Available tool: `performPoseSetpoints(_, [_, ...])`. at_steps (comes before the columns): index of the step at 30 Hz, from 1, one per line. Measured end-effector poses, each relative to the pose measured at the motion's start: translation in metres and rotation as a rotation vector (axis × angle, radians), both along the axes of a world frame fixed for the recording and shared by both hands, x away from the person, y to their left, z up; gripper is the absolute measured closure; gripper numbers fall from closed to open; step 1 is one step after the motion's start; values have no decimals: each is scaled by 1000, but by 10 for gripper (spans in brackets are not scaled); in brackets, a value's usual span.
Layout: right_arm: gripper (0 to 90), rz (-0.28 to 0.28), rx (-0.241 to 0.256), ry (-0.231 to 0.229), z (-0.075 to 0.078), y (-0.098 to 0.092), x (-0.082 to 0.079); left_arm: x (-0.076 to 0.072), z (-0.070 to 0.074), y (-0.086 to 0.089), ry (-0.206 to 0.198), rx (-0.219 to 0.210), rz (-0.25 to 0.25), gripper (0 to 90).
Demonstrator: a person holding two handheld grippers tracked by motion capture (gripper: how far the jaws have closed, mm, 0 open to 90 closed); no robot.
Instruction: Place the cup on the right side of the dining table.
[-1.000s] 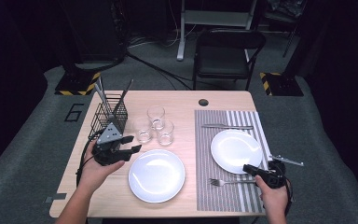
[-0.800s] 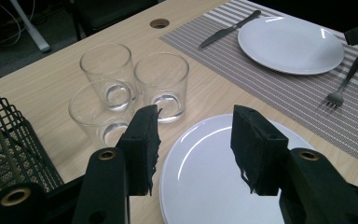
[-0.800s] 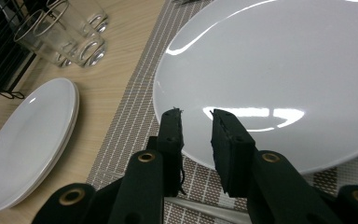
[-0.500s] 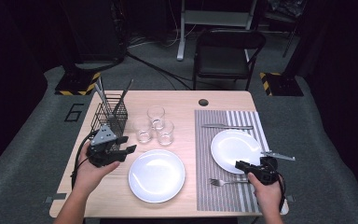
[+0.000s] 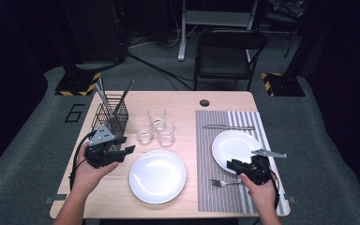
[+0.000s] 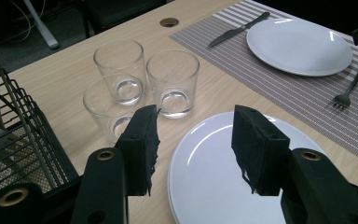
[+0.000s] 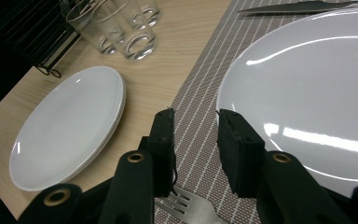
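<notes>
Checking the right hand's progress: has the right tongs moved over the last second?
Yes. The right tongs have shifted left along the mat, from its right edge to just above the fork, below the plate.

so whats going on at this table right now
A person holds a two-jaw gripper in each hand over a table being set. The left gripper hovers open beside the bare-wood plate, near three glasses and a wire basket. The right gripper is open and empty above the fork on the striped placemat, beside the second plate and knife.
</notes>
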State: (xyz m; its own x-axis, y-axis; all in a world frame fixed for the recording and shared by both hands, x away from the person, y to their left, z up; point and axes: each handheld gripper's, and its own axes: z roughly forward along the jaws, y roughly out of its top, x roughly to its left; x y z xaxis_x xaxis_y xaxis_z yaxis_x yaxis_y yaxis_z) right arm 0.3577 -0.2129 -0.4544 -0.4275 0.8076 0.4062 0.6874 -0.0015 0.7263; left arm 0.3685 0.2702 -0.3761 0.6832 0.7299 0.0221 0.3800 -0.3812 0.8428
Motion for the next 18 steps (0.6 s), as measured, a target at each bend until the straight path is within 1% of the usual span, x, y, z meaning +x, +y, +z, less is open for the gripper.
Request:
performPoseSetpoints(2, [660,18,-5,-2,0,4,2,0,-1,1,1,-2,4,501])
performPoseSetpoints(4, [656,30,-5,9,0,8,3,0,-1,2,7,1,8,497])
performPoseSetpoints(5, [651,38,-11,1,0,11,4,0,-1,3,8,1,10,495])
performPoseSetpoints(7, [641,57,-22,9,0,16,5,0,-1,4,15,-1,11,490])
performPoseSetpoints(14, [597,111,-46,-5,4,32,11,-2,-2,7,14,-8,21,474])
performPoseSetpoints(16, [589,123,-50,-7,6,38,12,-3,-2,8,24,-5,24,470])
performPoseSetpoints(18, [581,138,-70,-17,8,45,14,-3,-2,9,28,-6,28,467])
